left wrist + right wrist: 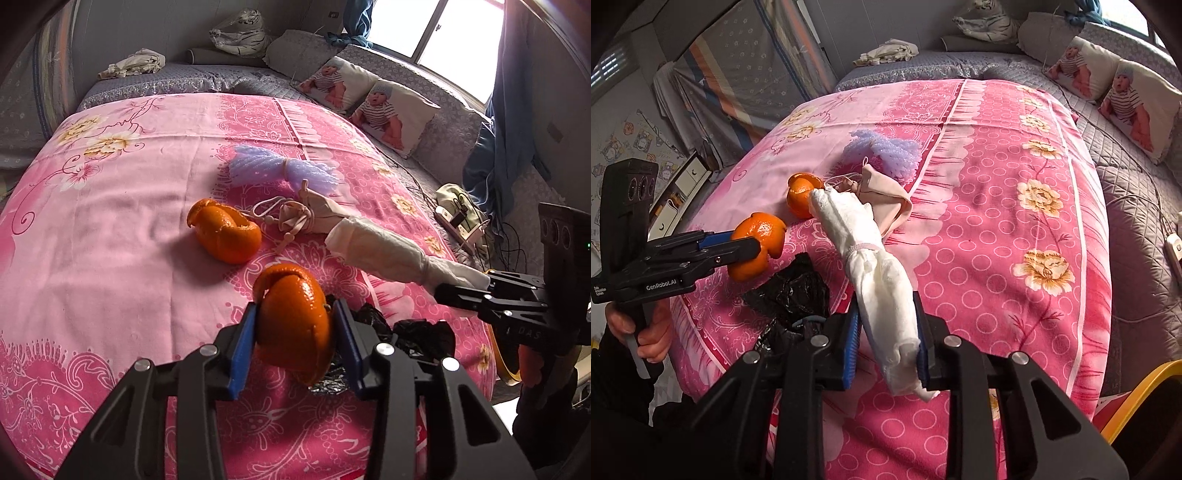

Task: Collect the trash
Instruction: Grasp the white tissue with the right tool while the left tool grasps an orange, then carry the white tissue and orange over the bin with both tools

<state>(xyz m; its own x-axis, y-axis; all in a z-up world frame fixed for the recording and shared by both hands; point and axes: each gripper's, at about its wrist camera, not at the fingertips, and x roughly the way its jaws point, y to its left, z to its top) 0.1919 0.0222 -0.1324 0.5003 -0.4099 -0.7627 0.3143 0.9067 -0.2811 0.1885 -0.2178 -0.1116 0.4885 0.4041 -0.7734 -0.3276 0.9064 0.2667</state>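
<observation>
My left gripper (295,332) is shut on an orange peel (291,325), lifted a little above the pink bedspread (110,240); the right wrist view shows the same peel (757,243) in that gripper (753,245). A second orange peel (225,230) lies on the spread beyond it, also seen as the far peel (799,197). My right gripper (886,343) is shut on a rolled white tissue wad (882,280), which sticks out forward; in the left wrist view the wad (384,254) juts from that gripper (461,291). A crumpled black plastic bag (790,291) lies under both grippers.
A purple foam net (280,171) and a beige cloth pouch with cord (306,214) lie mid-bed. Pillows with baby prints (369,103) line the far right. A power strip (458,221) with cables sits at the right edge. A hand (646,332) holds the left gripper's handle.
</observation>
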